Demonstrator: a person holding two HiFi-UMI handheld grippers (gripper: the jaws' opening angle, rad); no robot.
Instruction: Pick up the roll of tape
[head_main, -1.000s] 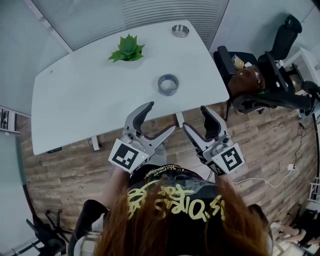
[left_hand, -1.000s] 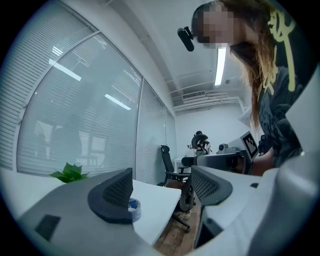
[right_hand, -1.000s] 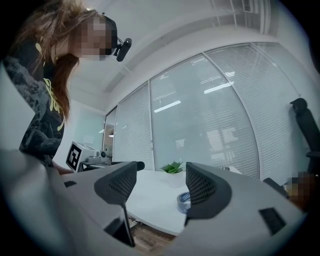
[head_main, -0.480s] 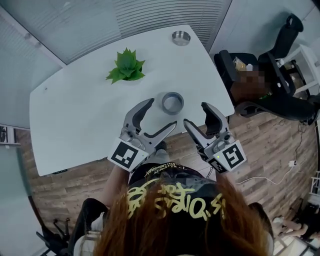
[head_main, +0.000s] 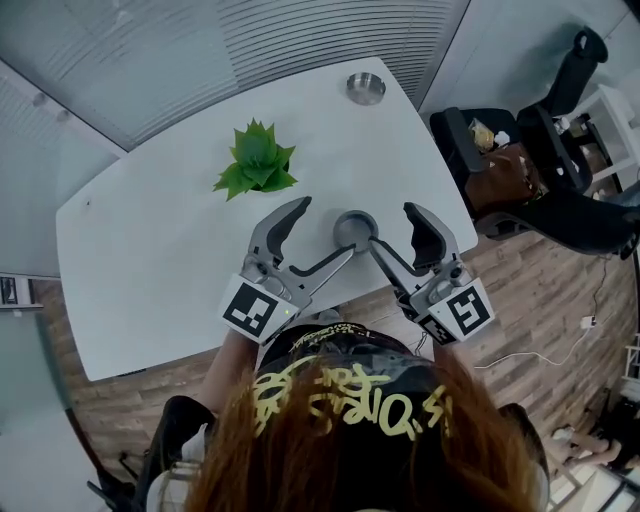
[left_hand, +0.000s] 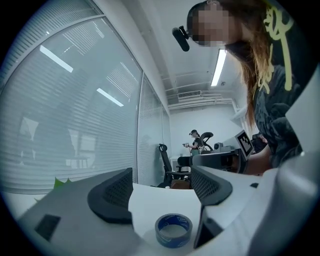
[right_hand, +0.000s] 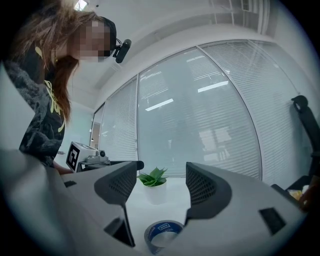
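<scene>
White table (head_main: 150, 230) carries the roll of tape (head_main: 355, 228) near its front edge, between the left gripper (head_main: 325, 232) and right gripper (head_main: 393, 228). A plant (head_main: 257, 160) and a metal dish (head_main: 366, 88) stand beyond.

Left gripper view: jaws spread, empty, with the roll of tape lying low between them.

Right gripper view: jaws spread, empty, roll of tape low, plant behind it.

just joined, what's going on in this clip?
A person holds a gripper in each hand over a white table. The roll of tape lies flat near the table's front edge, with the left gripper and the right gripper on either side of it. Both grippers are open and nothing is gripped yet. A potted plant and a small metal dish sit further back.
</scene>
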